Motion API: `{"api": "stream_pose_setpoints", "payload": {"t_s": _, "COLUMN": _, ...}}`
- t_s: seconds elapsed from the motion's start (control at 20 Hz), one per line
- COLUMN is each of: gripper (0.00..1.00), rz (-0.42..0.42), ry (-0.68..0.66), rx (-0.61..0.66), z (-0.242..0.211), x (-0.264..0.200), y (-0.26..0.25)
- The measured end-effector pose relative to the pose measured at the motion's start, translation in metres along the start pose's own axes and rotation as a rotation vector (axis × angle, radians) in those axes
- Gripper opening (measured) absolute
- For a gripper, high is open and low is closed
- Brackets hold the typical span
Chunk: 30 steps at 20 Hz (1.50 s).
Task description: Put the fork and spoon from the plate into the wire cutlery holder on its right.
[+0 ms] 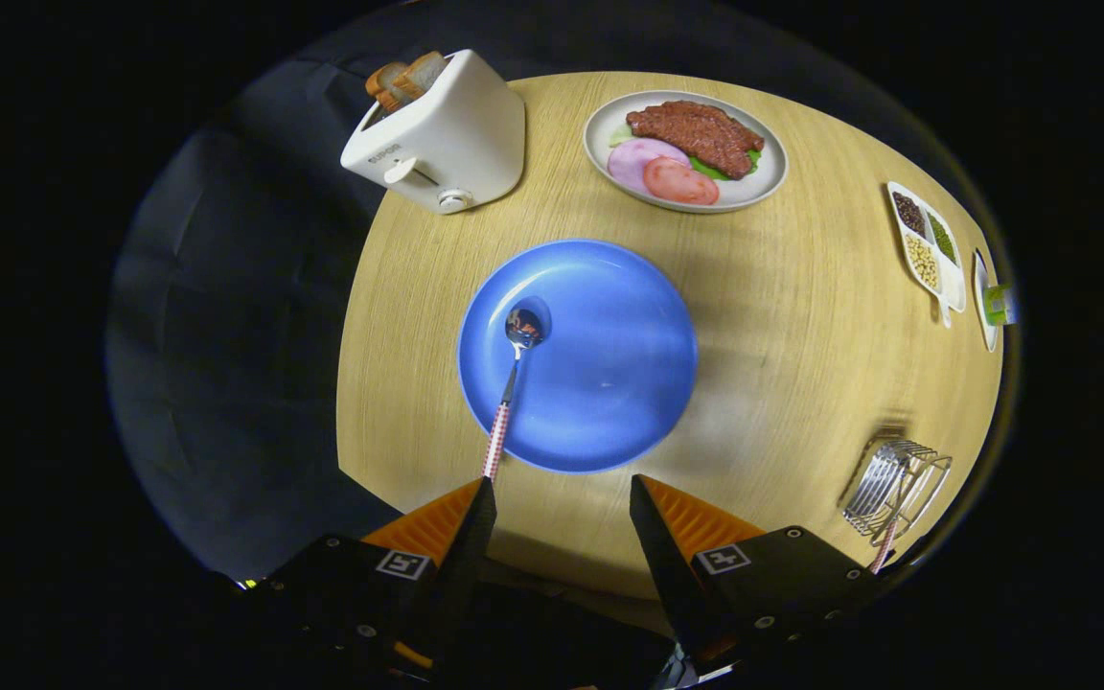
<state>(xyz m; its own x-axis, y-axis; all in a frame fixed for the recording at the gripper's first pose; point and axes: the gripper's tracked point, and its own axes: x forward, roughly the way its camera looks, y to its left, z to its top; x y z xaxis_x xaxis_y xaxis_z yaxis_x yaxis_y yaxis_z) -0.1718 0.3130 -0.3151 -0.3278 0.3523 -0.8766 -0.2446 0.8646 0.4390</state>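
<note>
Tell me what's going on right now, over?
Hand-held gripper open, empty, short of plate. Spoon on plate, handle by one finger. Holder already has one utensil. Path clear.

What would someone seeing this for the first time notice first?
A big blue plate sits just ahead of the open gripper, a spoon lying on it with its handle toward the fingers. Beyond it stand a white toaster and a plate of meat.

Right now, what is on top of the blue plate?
A spoon lies on the blue plate, its handle ending just ahead of the open tongs. Whatever is under the spoon stays hidden.
</note>
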Motion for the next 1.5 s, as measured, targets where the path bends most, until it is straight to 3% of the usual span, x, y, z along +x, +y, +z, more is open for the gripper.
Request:
{"api": "stream_pose_setpoints", "payload": {"t_s": 0.3, "gripper": 0.86, "rz": -0.012, "ry": 0.015, "rx": 0.019, "z": 0.012, "x": 0.041, "y": 0.030}}
{"api": "stream_pose_setpoints", "payload": {"t_s": 0.9, "gripper": 0.84, "rz": -0.120, "ry": -0.012, "rx": 0.149, "z": 0.018, "x": 0.087, "y": 0.031}}
{"api": "stream_pose_setpoints", "payload": {"t_s": 1.2, "gripper": 0.62, "rz": -0.166, "ry": -0.020, "rx": 0.207, "z": 0.008, "x": 0.097, "y": 0.025}}
{"api": "stream_pose_setpoints", "payload": {"t_s": 1.5, "gripper": 0.24, "rz": -0.189, "ry": -0.017, "rx": 0.228, "z": 0.005, "x": 0.101, "y": 0.031}}
